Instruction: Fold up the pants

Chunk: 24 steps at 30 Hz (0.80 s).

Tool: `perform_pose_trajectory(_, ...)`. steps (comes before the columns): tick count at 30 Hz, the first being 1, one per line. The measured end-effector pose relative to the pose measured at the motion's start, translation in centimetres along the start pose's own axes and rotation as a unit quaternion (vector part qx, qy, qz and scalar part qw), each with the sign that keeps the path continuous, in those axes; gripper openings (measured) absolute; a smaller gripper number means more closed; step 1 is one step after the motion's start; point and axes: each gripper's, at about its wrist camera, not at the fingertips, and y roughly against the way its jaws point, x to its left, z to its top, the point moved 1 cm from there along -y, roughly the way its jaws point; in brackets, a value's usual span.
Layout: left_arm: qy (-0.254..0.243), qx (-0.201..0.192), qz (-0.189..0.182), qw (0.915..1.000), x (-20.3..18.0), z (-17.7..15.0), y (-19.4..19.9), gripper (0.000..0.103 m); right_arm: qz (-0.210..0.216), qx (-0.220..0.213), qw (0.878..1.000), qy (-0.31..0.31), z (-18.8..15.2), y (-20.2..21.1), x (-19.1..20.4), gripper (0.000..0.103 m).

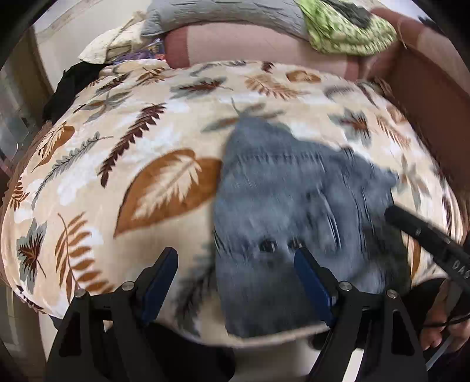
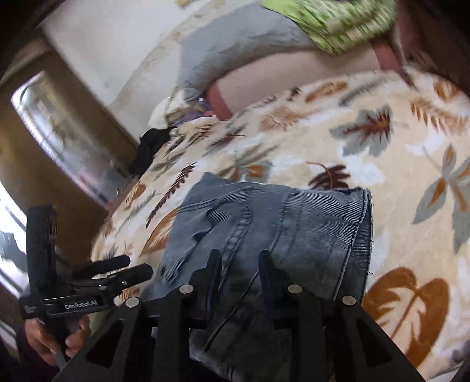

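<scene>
Underneath, a leaf-print blanket (image 1: pixel 123 152) bears folded grey pants (image 2: pixel 264 223); left gripper (image 1: pixel 236 258) jaws apart, right gripper (image 2: pixel 239 260) jaws narrowly apart.

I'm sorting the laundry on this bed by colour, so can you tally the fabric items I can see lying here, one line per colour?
Blue-grey denim: 1, the pants
Leaf-print beige: 1, the blanket under them
Grey: 1, the bedding at the back
Green patterned: 1, the cloth beside it
Black: 1, the garment at the edge
Total: 5
</scene>
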Motion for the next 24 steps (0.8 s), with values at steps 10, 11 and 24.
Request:
perform_pose_trajectory(10, 0.000, 0.019, -0.005, 0.9998, -0.2, -2.3, -3.0, 0.086, -0.024, 0.086, 0.996, 0.009, -3.6, -2.5, -0.4, 0.031)
perform_pose_trajectory(11, 0.000, 0.024, -0.009, 0.9997, -0.1, -2.1, -2.9, 0.086, -0.020, 0.087, 0.996, 0.009, -3.6, -2.5, -0.4, 0.031)
perform_pose_trajectory(24, -0.004, -0.059, 0.093, 0.9940, 1.9, -0.6, 3.1, 0.086, -0.007, -0.050, 0.997, -0.065, -1.0, 3.1, -3.8, 0.056)
